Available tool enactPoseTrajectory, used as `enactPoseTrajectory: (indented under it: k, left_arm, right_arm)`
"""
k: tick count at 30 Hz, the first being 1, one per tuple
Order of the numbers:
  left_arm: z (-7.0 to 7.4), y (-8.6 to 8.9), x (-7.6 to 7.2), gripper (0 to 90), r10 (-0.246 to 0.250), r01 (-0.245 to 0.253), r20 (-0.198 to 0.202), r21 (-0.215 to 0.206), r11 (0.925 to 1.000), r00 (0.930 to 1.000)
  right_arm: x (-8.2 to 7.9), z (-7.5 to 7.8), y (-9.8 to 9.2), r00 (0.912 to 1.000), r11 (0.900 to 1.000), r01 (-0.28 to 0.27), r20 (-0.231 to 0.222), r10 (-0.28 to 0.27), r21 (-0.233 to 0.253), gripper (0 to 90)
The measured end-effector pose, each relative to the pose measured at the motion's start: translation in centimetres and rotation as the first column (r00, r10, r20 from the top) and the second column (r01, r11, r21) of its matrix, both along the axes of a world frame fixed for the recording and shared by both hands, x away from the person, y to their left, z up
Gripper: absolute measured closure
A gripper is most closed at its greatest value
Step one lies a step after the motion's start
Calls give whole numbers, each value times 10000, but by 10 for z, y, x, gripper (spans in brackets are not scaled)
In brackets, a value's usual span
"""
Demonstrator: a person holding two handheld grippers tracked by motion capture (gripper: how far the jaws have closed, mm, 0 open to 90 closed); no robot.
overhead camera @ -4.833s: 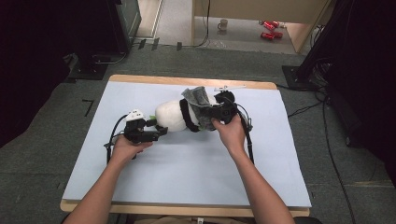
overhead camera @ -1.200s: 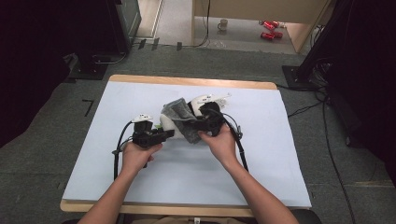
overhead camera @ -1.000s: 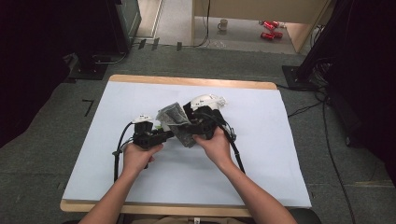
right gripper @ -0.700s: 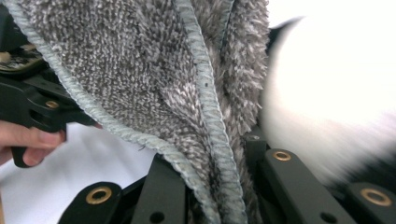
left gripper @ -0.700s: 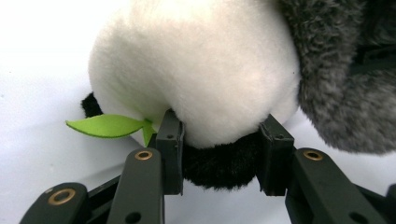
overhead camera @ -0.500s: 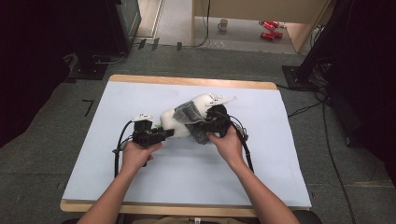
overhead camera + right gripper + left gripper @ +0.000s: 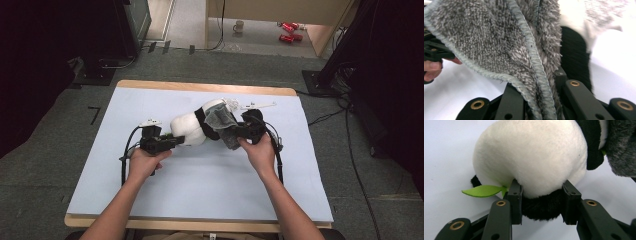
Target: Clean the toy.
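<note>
Fingers of the left gripper (image 7: 541, 203) are clamped on a black limb at the bottom of the plush panda (image 7: 531, 162), pinning it; a green felt leaf (image 7: 482, 190) sticks out at lower left of that view. Right gripper (image 7: 544, 95) fingers are pinched on a folded edge of the grey towel (image 7: 499, 42).

In the high view the panda (image 7: 192, 127) lies mid-frame on the blue mat (image 7: 200, 190), with the towel (image 7: 224, 125) draped against its right end.

Progress, my read: wiping underway, towel in contact with one end; the white body looks untouched.

No brand, label or readable text anywhere.
</note>
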State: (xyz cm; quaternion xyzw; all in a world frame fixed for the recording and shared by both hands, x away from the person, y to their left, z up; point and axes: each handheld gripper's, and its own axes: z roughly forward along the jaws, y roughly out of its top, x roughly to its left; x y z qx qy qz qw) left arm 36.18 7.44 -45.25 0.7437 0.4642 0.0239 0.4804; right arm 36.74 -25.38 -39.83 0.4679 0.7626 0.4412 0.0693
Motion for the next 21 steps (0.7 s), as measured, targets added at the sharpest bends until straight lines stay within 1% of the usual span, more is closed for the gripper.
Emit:
enactPoseTrajectory:
  k: [7,13,19,21]
  left_arm:
    - [0,1,3,606,-51,51,-40,-8,10000,10000]
    - [0,-2,2,604,-149,148,71,117,9998,9999]
    - [0,-2,3,604,-170,169,69,127,9998,9998]
    - [0,-1,3,604,-171,170,58,113,9998,9998]
  right_arm:
    - [3,-5,-20,9986,9988,483,-200,-482,52,781]
    - [5,-20,-29,9968,9972,705,-388,-696,238,780]
    - [7,-30,-41,9920,9937,1122,-596,-1116,67,780]
    - [9,-33,-44,9911,9933,1152,-686,-1142,105,780]
